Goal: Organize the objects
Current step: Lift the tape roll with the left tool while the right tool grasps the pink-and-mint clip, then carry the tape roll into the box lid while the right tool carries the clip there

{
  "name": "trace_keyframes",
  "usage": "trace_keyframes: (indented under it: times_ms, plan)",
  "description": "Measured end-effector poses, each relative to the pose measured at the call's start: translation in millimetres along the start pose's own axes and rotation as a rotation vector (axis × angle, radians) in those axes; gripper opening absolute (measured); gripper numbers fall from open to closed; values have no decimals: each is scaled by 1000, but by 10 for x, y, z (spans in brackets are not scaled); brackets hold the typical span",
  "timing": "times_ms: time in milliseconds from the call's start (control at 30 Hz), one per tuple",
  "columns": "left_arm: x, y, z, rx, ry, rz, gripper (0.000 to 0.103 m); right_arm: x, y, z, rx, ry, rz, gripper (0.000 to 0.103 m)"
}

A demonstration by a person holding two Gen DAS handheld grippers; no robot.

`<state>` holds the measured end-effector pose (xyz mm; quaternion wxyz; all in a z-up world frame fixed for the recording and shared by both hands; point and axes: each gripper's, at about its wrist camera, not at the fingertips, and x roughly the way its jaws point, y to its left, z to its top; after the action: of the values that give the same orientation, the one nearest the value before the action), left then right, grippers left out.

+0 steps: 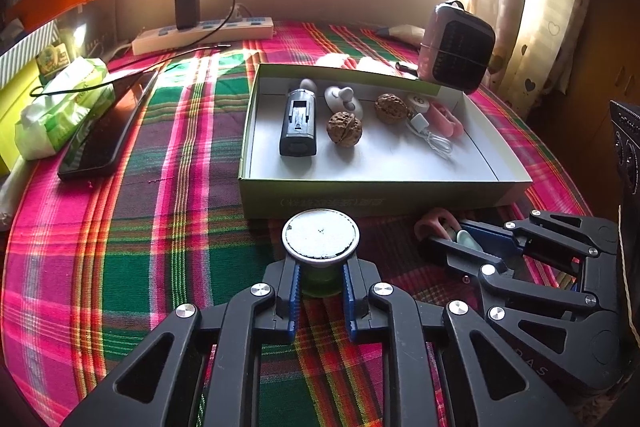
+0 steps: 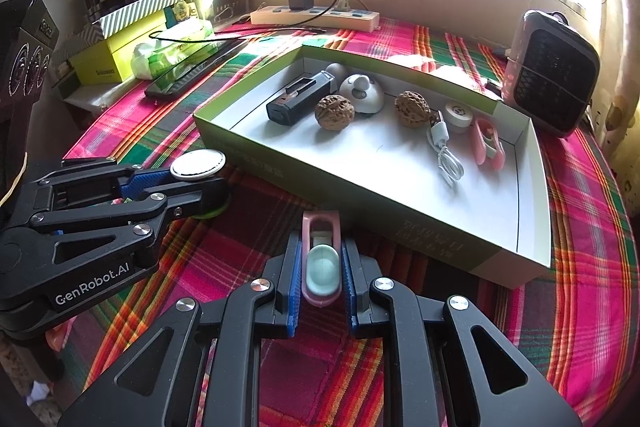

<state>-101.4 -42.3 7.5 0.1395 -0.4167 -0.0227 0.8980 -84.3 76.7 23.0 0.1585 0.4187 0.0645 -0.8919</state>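
My left gripper [image 1: 319, 281] is shut on a small green jar with a round silver-rimmed lid [image 1: 320, 234], just in front of the shallow white box [image 1: 360, 201]. In the right wrist view the same left gripper [image 2: 192, 187] holds that jar lid [image 2: 197, 165] at the left. My right gripper [image 2: 320, 275] is shut on a pink clip with a pale green pad [image 2: 321, 263], close to the box's front wall [image 2: 400, 227]. Inside the box lie a black device [image 1: 298, 123], two walnuts [image 1: 344, 129], a white cable [image 1: 432, 137] and a pink clip [image 1: 446, 119].
A plaid cloth [image 1: 160, 227] covers the table. A phone [image 1: 106, 131] and a green tissue pack [image 1: 60, 107] lie at the left, a power strip [image 1: 200, 33] along the back wall. A small pink heater [image 1: 456, 47] stands behind the box at the right.
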Motion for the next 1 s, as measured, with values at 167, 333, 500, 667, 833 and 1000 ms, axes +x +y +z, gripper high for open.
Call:
trace_keyframes:
  times_ms: [167, 333, 500, 667, 833, 1000]
  plan:
    - [-50, -14, 13, 2, -11, -2, 15, -61, -14, 20, 14, -14, 9, 18]
    - [-126, -50, 54, 10, -28, -10, 15, -140, -47, 47, 25, -29, 14, 18]
    - [-175, -93, 124, 23, -42, -14, 15, -223, -98, 86, 42, -47, 11, 19]
    - [-205, -163, 224, 43, -56, -24, 15, -292, -189, 148, 68, -66, 1, 19]
    - [-160, -217, 328, 55, -58, -38, 15, -337, -349, 211, 103, -77, -30, 19]
    - [-111, -269, 441, 59, -61, -50, 15, -365, -525, 273, 131, -86, -64, 19]
